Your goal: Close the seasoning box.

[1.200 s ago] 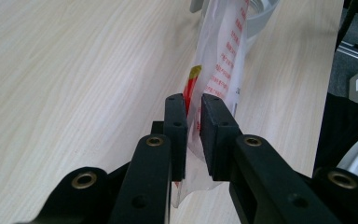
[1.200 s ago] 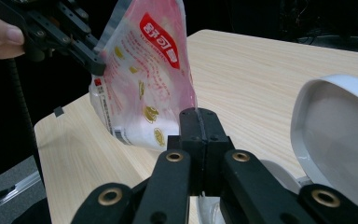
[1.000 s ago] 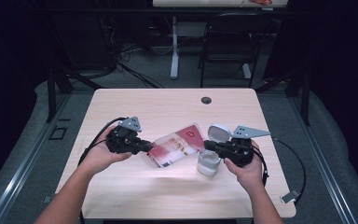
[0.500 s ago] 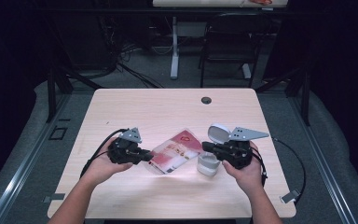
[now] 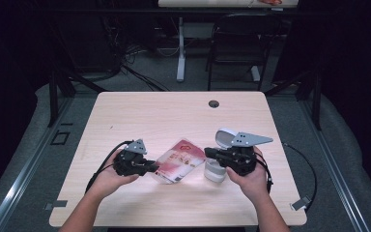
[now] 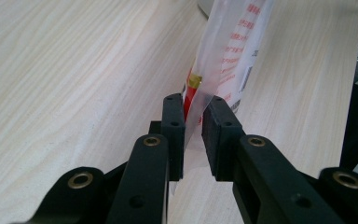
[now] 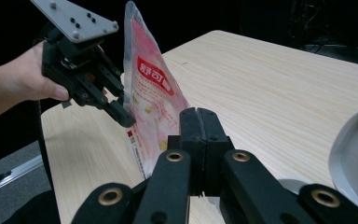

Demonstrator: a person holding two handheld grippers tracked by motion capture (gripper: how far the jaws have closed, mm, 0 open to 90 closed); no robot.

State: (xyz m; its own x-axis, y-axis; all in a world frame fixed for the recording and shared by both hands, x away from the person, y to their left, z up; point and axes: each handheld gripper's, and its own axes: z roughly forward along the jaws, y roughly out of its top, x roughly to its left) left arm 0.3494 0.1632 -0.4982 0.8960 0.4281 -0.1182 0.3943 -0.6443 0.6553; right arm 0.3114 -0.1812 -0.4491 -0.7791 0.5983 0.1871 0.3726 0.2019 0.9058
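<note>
Red-and-white snack pouch [image 5: 178, 162] held just above the light wooden table [image 5: 140, 116], stretched between both grippers. Left gripper [image 6: 193, 126] at the pouch's left edge: jaws slightly apart, clear film between them, whether the pads pinch it cannot be told. Right gripper [image 7: 199, 135] at its right edge, jaws pressed together on the film. White container [image 5: 214, 171] just right of the pouch, below the right gripper.

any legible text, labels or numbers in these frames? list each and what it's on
White characters on a red panel of the pouch: too blurred to read for sure.
Red print lines on the pouch in the left gripper view: too small to read.
Barcode near the pouch edge: digits unreadable.
Table, white container: no text seen.
</note>
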